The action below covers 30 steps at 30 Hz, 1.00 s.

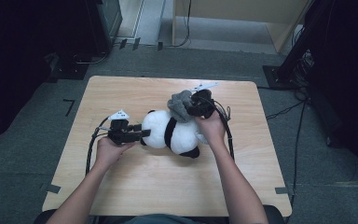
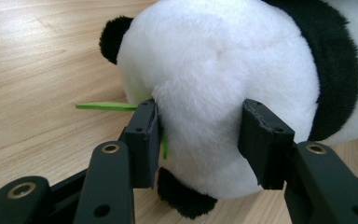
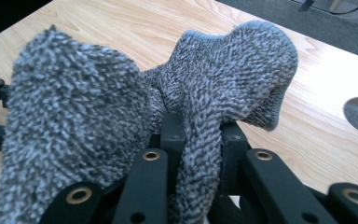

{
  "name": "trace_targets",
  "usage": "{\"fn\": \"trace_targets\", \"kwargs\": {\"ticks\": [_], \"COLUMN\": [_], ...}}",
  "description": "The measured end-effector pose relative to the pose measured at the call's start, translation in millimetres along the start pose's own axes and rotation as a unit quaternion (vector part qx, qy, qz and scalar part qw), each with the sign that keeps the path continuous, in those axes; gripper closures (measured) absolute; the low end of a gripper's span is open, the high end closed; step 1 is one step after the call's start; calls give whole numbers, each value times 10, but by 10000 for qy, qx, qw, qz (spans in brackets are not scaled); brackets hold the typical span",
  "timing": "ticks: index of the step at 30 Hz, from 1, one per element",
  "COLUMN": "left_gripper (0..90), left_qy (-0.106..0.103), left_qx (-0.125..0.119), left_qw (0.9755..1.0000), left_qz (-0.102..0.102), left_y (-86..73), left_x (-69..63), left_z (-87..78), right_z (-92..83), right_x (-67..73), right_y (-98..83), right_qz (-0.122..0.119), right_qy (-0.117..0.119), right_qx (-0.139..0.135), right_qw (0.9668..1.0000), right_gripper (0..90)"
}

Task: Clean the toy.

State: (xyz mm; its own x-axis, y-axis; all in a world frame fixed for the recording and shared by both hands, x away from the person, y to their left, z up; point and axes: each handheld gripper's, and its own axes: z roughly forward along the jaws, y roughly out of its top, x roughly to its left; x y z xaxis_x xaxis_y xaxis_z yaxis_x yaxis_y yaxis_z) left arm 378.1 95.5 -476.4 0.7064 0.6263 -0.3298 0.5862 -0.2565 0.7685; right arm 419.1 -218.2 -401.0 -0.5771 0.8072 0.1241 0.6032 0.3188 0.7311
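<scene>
Plush panda clamped at the head; grey knit garment held just beyond its body.

Table (image 1: 121, 186): panda (image 1: 172, 133) lies lengthwise left to right. Left gripper (image 1: 142, 134) squeezes its head end; right gripper (image 1: 191, 108), nearer the body, pinches the grey garment (image 3: 121, 107) narrowly.

We see a light wooden table (image 1: 135, 182) standing on grey carpet (image 1: 23, 154). Tape marks the floor, and black cables (image 1: 284, 111) trail to the right. Beyond, a pale wooden cabinet (image 1: 242, 11) stands between dark equipment stands (image 1: 303, 51).
</scene>
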Motion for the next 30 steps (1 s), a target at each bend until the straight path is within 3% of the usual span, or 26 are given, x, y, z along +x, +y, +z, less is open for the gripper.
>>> {"fn": "trace_targets", "kwargs": {"ticks": [11,16,19,23,25,30], "left_gripper": [518,519,517,516,517,517], "left_qy": [2,17,17,-2,12,19], "left_qx": [-30,-21,-22,-2,-12,-21], "left_qw": [10000,10000,10000,10000,10000,10000], "left_qz": [4,17,23,47,62,31], "left_y": [-1,2,-3,-13,-12,-9], "left_x": [-7,-10,-4,8,3,1], "left_z": [4,3,1,-5,-4,-3], "right_z": [-141,-231,-325,-477,-569,-660], "right_x": [-182,-284,-342,-407,-383,-205], "right_y": [-135,-189,-212,-219,-163,-3], "right_qz": [156,175,68,254,282,22], "right_qy": [-110,-295,-499,-430,-386,-259], "right_qx": [-50,32,105,-61,-193,-408], "right_qw": [9998,9994,9987,9987,9987,9988], "right_gripper": [799,799,795,800,802,802]}}
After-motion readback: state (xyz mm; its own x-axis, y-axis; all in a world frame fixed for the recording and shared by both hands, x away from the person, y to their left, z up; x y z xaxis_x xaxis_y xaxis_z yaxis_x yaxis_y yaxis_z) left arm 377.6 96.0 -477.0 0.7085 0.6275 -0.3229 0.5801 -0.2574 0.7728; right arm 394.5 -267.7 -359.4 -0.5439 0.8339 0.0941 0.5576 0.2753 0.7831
